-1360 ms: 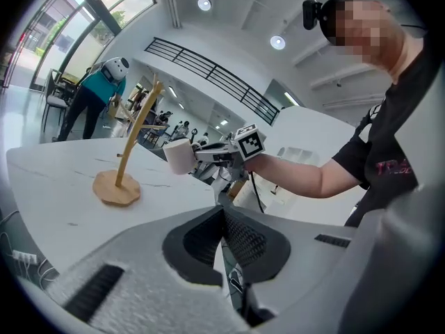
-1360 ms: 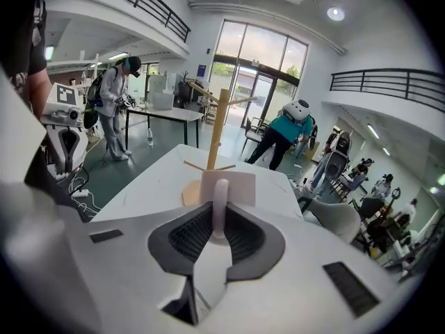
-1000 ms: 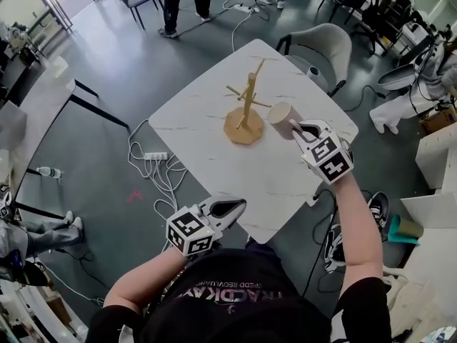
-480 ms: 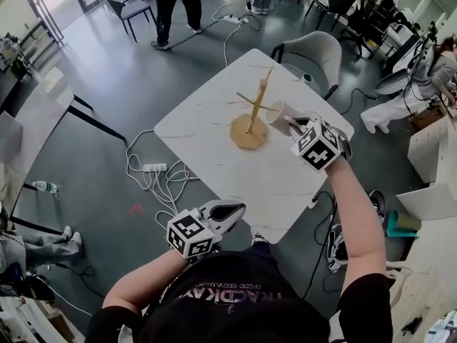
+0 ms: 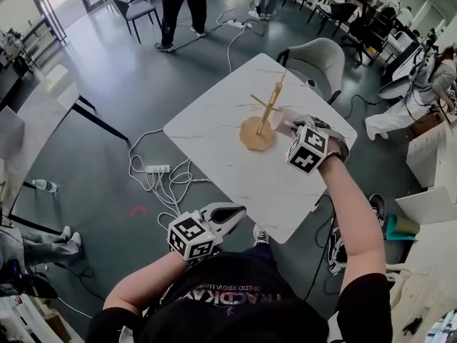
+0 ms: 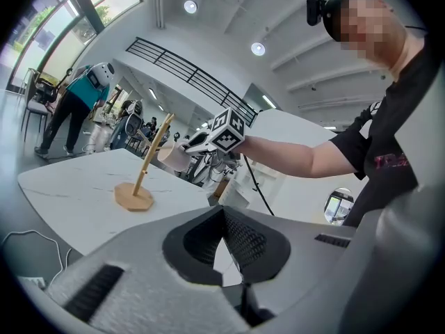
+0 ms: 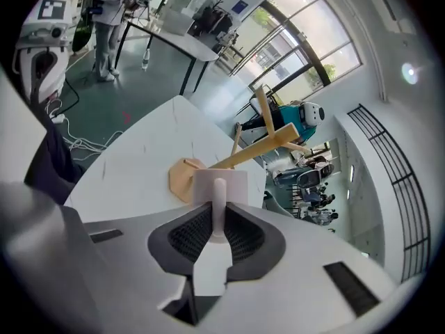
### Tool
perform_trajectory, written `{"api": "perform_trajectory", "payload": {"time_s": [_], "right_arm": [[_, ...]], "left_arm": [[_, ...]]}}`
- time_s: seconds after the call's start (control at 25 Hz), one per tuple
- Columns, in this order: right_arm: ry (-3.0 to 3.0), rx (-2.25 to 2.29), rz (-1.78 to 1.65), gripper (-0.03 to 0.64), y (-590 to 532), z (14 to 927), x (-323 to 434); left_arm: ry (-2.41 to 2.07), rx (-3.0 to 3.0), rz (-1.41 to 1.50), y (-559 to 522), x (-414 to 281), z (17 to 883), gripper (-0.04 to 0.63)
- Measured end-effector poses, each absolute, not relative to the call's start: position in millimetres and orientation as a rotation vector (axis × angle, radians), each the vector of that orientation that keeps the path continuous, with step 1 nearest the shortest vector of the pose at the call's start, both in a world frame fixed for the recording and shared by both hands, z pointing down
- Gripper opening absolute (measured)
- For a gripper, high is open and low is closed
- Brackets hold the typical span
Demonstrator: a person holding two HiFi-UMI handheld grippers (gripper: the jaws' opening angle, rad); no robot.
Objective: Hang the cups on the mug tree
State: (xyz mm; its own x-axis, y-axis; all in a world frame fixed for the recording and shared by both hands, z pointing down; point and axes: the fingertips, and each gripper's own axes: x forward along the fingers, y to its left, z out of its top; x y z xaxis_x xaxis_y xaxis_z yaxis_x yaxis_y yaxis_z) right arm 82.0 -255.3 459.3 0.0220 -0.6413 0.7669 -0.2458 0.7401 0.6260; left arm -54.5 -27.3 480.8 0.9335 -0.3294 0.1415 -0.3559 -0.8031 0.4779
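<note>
A wooden mug tree point(image 5: 263, 117) stands on the white marble table point(image 5: 221, 131); it also shows in the left gripper view as the mug tree point(image 6: 146, 169) and in the right gripper view as the mug tree point(image 7: 236, 155). My right gripper point(image 5: 294, 126) is shut on the handle of a cream cup point(image 5: 284, 121), held in the air right beside the tree's right-hand pegs. The cup point(image 7: 220, 186) sits just ahead of the jaws, handle pinched between them. My left gripper point(image 5: 230, 211) hangs off the table's near edge, jaws together, holding nothing.
A grey chair point(image 5: 318, 56) stands behind the table. A power strip and cables point(image 5: 158, 171) lie on the floor at the left. People stand at the back near the person point(image 5: 178, 6). Another table point(image 5: 32, 109) is at the far left.
My right gripper has carried the cup up and leftward, closer to the tree's pegs. The head view has shifted. The left gripper has stayed low by the table edge.
</note>
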Motion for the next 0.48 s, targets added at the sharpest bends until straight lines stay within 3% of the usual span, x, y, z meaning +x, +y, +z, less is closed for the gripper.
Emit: {"api": "perform_trajectory", "payload": {"time_s": [0.48], "right_arm": [[-1.328,0.656,-0.550,0.049,-257.5,470.8,67.6]], "left_arm": [[-0.501,2.573,0.067,-19.5,-71.6,479.8,-0.003]]}}
